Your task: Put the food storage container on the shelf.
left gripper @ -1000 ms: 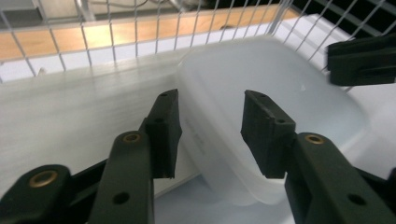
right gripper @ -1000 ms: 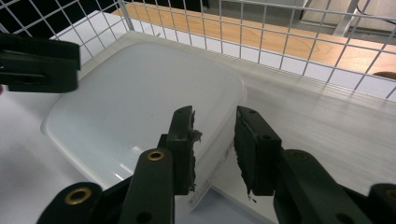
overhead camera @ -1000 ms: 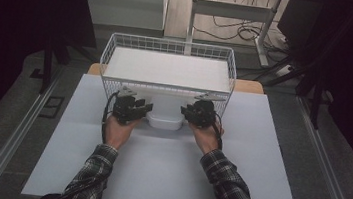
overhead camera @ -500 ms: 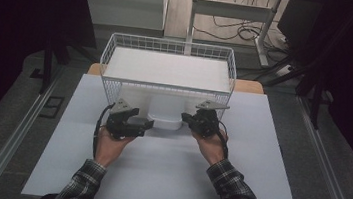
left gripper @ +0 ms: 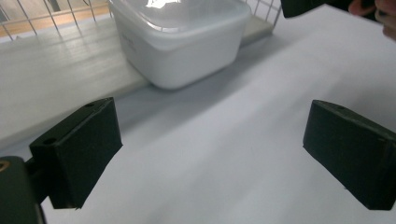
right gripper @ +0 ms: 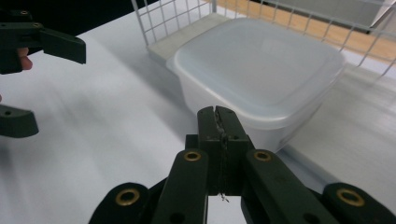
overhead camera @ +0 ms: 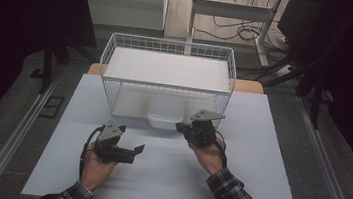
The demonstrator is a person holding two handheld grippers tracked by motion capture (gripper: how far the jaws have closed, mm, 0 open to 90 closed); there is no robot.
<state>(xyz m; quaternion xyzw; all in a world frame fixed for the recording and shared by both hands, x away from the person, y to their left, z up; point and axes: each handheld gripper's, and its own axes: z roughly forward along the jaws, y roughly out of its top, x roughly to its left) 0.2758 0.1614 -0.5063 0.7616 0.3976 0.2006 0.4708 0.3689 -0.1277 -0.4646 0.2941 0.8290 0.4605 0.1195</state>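
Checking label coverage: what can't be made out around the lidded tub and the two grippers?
- Tub contents: frosted lid and walls hide them, both gripper views.
- Tub's rear, high view: wire basket top shelf covers it.
- Right gripper jaws, high view: too small; right gripper view shows them shut, empty.
- Left gripper body: cut off by frame bottom.

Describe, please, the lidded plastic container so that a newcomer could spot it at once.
Start at the white wire basket rack standing at the far side of the white table. Under its shelf, at the middle of the near edge, sits a translucent white, square plastic container with rounded corners and a snap-on lid. It is the sole loose item there, half sticking out towards the person.
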